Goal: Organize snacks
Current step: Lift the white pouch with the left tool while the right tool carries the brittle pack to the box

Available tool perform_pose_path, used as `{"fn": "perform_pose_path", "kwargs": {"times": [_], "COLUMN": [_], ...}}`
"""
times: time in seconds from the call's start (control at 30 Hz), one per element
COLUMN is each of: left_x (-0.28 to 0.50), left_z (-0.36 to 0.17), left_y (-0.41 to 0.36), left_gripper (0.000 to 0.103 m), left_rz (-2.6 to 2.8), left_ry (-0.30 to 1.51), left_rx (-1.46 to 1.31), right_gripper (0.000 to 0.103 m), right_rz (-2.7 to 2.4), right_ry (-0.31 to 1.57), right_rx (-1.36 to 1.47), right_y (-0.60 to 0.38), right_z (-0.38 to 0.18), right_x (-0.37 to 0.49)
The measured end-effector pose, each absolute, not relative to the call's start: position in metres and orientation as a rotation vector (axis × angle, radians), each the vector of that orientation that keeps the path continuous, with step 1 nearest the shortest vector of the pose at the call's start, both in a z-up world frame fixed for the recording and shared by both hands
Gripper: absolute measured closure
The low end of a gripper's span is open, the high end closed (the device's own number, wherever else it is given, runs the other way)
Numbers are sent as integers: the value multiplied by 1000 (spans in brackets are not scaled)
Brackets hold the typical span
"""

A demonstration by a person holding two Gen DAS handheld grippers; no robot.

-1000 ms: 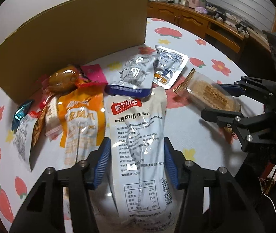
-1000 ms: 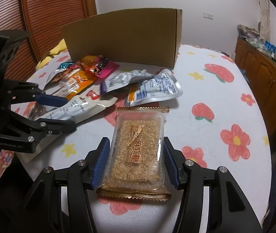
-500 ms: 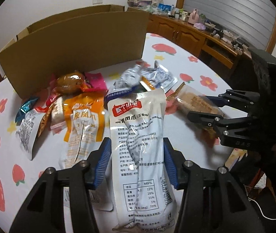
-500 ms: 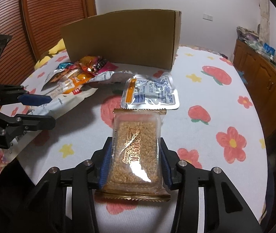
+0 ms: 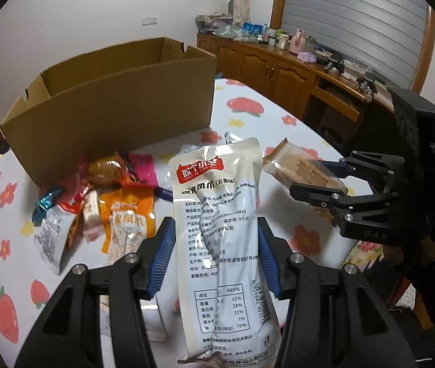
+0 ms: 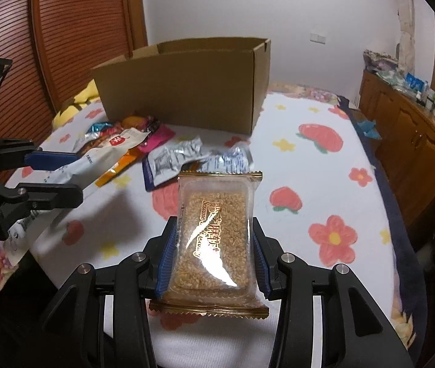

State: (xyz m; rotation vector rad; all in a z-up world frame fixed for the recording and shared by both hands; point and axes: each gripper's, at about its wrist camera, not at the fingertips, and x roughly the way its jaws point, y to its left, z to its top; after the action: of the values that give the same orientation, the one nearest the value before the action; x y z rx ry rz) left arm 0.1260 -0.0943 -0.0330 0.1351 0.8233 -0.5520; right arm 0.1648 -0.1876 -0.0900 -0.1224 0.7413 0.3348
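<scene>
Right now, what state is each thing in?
Left gripper: shut on long white pouch, lifted.
Right gripper: shut on clear sesame-candy pack, lifted.
Brown cardboard box: open-topped, upright.
Orange packet: lying on the flowered tablecloth.

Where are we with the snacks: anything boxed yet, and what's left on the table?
Nothing shows inside the cardboard box, though its floor is hidden. In hand: the left tongs grip a white chicken-feet pouch, the right tongs a sesame candy pack, both lifted. Left: the orange pouch, pink packet and silver packs.
</scene>
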Motion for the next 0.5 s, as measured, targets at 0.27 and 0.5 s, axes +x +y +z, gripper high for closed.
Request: {"fn": "perform_pose_path", "kwargs": {"times": [0.27,0.5], "left_x": [135,148], "left_z": [-13,6], "left_y": [-84,-71], "left_gripper": [52,52], "left_rz": [-519,-497], "left_ry": [772,725], "left_rx": [123,112], "right_gripper": [59,59], "right_rz": [350,379], "right_ry": [694,655], "right_rx": [-130,-131], "right_y": [-179,-169], "right_z": [-69,-50], "right_x": [163,173]}}
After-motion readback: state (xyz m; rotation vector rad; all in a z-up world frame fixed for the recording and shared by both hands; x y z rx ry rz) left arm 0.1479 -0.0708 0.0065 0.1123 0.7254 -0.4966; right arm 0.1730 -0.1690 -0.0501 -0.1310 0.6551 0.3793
